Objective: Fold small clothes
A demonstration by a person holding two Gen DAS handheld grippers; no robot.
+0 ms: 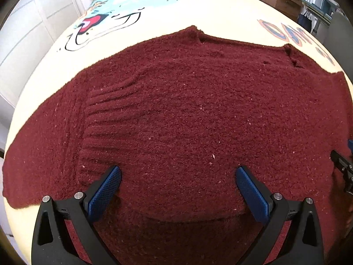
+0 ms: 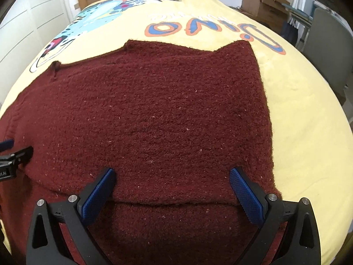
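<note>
Both grippers' jaws spread wide, nothing held: left gripper (image 1: pixel 178 177) and right gripper (image 2: pixel 172 177) hover low over the near edge of a maroon knit sweater (image 1: pixel 187 121). Sweater lies flat on the yellow printed bedspread (image 2: pixel 297 110). Right side ends in a straight edge, sleeve apparently already folded in; a layer edge (image 2: pixel 174 203) crosses near the jaws. Left sleeve (image 1: pixel 39 154) lies spread outward. Judged partway: left sleeve and final folds remain.
</note>
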